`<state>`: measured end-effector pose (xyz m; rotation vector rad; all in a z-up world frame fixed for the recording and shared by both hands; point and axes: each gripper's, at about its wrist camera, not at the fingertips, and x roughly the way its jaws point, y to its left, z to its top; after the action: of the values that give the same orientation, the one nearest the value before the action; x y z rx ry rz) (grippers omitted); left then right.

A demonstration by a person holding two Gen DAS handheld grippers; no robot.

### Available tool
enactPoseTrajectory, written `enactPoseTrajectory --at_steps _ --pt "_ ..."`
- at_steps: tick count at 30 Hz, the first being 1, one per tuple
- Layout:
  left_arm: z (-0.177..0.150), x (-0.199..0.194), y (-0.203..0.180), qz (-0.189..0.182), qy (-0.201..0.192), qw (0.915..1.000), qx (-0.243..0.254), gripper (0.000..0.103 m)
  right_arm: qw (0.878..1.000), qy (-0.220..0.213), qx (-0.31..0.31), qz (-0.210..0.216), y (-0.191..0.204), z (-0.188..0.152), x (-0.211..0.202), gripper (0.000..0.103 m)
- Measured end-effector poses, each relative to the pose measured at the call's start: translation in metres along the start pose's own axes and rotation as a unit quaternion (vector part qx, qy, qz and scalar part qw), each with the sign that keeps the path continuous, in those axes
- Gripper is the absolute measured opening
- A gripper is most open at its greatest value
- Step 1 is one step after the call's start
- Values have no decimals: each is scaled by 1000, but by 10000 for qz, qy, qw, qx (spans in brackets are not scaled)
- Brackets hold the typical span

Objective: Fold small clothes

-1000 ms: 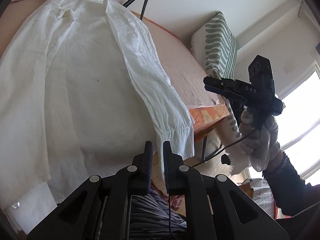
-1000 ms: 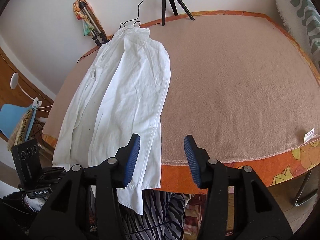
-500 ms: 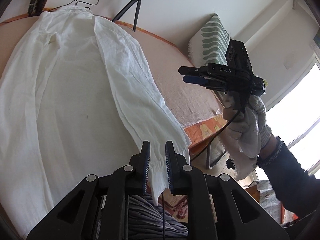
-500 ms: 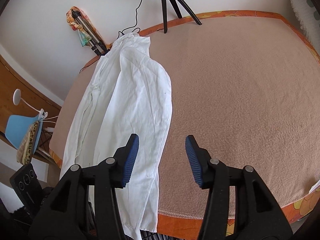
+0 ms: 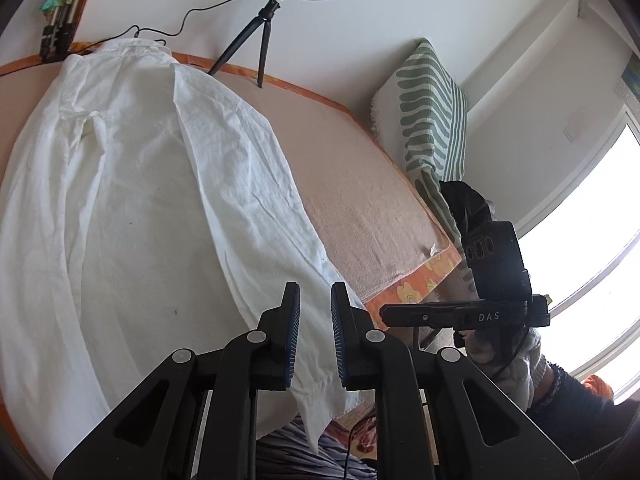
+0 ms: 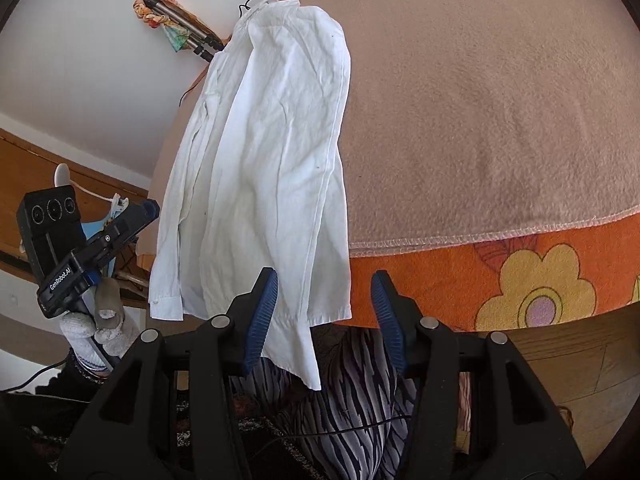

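A white long-sleeved shirt [image 5: 140,200] [image 6: 272,140] lies lengthwise on the peach blanket [image 5: 360,208] [image 6: 480,100]. One sleeve [image 5: 256,200] is laid along its right side. The sleeve's cuff [image 5: 320,396] [image 6: 296,336] hangs over the table's near edge. My left gripper [image 5: 316,292] hovers over the lower sleeve with a narrow gap between its pads, and they press on nothing. It also shows at the left of the right wrist view [image 6: 136,216]. My right gripper [image 6: 325,280] [image 5: 400,314] is open wide at the edge, the cuff dangling by its left finger [image 6: 260,312].
An orange flowered border [image 6: 520,280] runs along the blanket's front. A ring light on a small tripod [image 5: 264,28] stands at the far edge, with a folded tripod [image 6: 176,28] at the far corner. A green patterned cushion [image 5: 432,120] leans at the right end, by a bright window [image 5: 600,220].
My left gripper's jaws have parted slightly and it has lifted back from the cuff. My right gripper has dropped from above the blanket to the front edge by the hanging cuff.
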<state>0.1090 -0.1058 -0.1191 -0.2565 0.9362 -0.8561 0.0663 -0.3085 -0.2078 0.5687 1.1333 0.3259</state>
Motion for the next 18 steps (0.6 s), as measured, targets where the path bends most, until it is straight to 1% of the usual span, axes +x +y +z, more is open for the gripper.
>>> enactPoseTrajectory --at_steps 2,3,4,5,6,8,9,12,13,14,16,18 --pt "-11 5 -8 31 96 9998 182 25 9996 60 180 196 -3 0 3 51" --pt "-18 7 -13 54 122 9995 291 32 9993 102 262 228 -5 1 6 51" --pt "-25 9 -18 65 134 9991 398 37 9992 127 336 190 -7 3 8 50" --pt "-33 11 -23 71 164 9985 518 38 9990 140 389 142 -8 5 11 40" --pt "-39 15 -28 88 220 9977 643 38 9990 150 408 128 -9 7 13 25" --pt "-50 22 -37 143 314 9958 850 38 9981 263 549 112 -13 9 18 8" --pt "-54 25 -42 154 348 9948 945 38 9978 290 589 104 -14 10 21 6" --pt "-62 34 -53 160 355 9921 1193 39 9977 254 600 167 -10 8 19 4" --pt "-63 36 -57 176 331 9913 1258 44 9978 203 593 229 -7 8 17 4" --pt "-64 38 -60 180 289 9907 1318 45 9978 156 583 289 -5 7 12 4" --pt "-63 43 -66 150 208 9897 1406 46 9976 64 564 405 4 9 6 4" --pt "-62 49 -70 240 128 9885 1489 46 9975 14 502 492 13 10 1 4"
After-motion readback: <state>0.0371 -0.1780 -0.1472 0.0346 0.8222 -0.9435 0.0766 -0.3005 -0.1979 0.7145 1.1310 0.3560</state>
